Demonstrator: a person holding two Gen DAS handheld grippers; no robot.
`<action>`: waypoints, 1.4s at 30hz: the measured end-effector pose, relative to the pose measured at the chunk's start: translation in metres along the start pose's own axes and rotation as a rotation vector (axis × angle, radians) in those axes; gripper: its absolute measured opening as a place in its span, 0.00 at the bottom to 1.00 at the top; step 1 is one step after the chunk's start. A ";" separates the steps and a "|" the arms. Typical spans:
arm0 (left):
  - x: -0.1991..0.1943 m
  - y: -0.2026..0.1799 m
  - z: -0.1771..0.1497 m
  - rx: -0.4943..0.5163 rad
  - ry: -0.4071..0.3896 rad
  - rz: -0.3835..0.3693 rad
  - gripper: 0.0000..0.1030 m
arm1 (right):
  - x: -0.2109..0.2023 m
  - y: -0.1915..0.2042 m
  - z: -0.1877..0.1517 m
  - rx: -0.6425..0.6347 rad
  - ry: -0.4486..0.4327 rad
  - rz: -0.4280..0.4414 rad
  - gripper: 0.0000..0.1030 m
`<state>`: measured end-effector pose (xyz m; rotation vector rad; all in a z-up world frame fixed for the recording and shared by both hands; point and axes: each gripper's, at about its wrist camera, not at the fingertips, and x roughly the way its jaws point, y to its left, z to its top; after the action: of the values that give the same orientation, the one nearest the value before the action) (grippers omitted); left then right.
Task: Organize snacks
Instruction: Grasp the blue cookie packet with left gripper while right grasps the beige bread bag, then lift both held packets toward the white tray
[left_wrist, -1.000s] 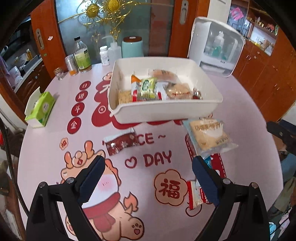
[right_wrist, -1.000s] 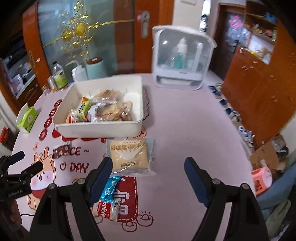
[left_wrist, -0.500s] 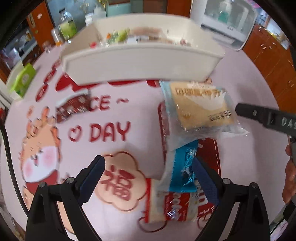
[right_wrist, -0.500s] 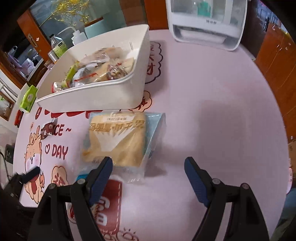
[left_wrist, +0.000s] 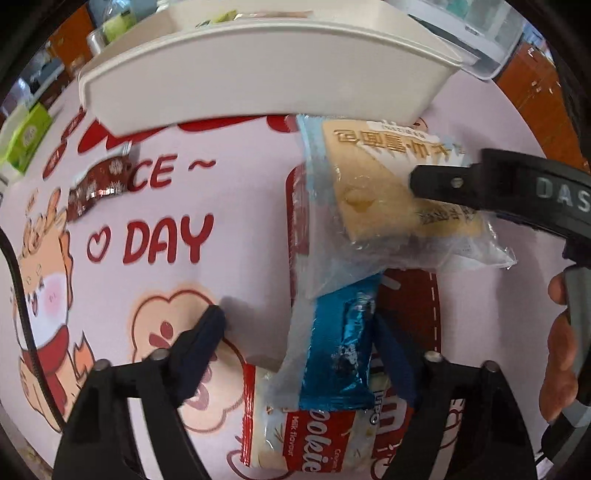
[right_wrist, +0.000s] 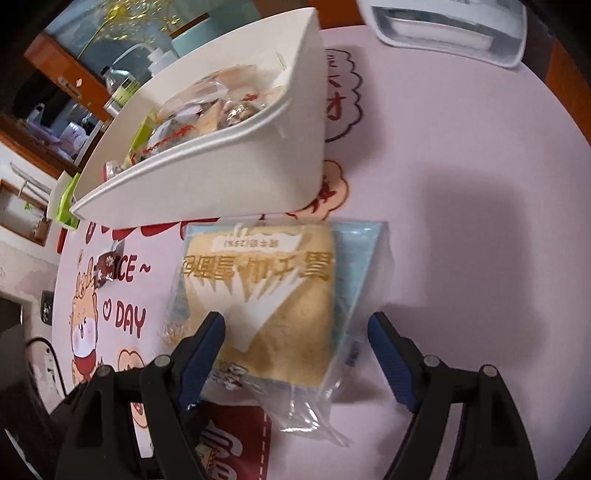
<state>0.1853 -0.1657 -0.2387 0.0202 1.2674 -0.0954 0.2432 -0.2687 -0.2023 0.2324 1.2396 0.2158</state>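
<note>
While both grippers hang low over the pink tabletop:
Left gripper: spread around blue packet.
Right gripper: spread astride bread bag.
Snack bin: at 12 o'clock, just beyond the bread.

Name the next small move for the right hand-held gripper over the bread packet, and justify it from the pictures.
Probably close: the right hand-held gripper is open, its fingers straddling the near end of the bread packet, which lies on the table just in front of the white bin holding other snacks. Gripping comes before lifting it in.
</note>
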 end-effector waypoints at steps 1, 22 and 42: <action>-0.001 -0.004 0.000 0.024 -0.012 0.018 0.58 | 0.000 0.002 0.000 -0.003 -0.002 0.014 0.65; -0.057 0.047 -0.014 -0.105 -0.095 -0.025 0.27 | -0.071 -0.010 -0.049 -0.048 -0.069 -0.071 0.22; -0.174 0.094 0.013 -0.029 -0.271 0.033 0.27 | -0.163 0.058 -0.057 -0.089 -0.293 -0.071 0.22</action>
<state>0.1540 -0.0628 -0.0725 0.0032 0.9972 -0.0489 0.1366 -0.2572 -0.0549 0.1367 0.9439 0.1685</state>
